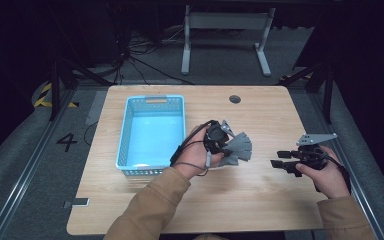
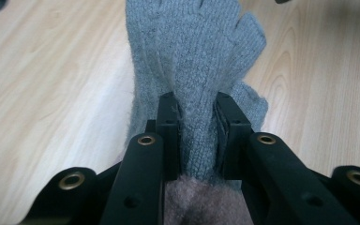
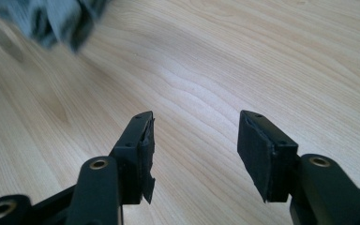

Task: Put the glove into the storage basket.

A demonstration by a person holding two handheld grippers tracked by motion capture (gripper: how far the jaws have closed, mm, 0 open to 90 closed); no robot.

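From the high view, I see my left gripper (image 1: 228, 141) holding a grey knit glove (image 1: 238, 148) above the wooden table (image 1: 260, 200), just right of the blue basket (image 1: 151, 131), while my right gripper (image 1: 281, 159) sits well apart to the right. Along the left gripper view, its 2 jaws pinch the glove (image 2: 194, 61) with the knit fingers hanging beyond them. Along the right gripper view, my right gripper (image 3: 194, 138) has its 2 jaws wide with nothing between them, and the glove (image 3: 51, 16) shows blurred at the top left.
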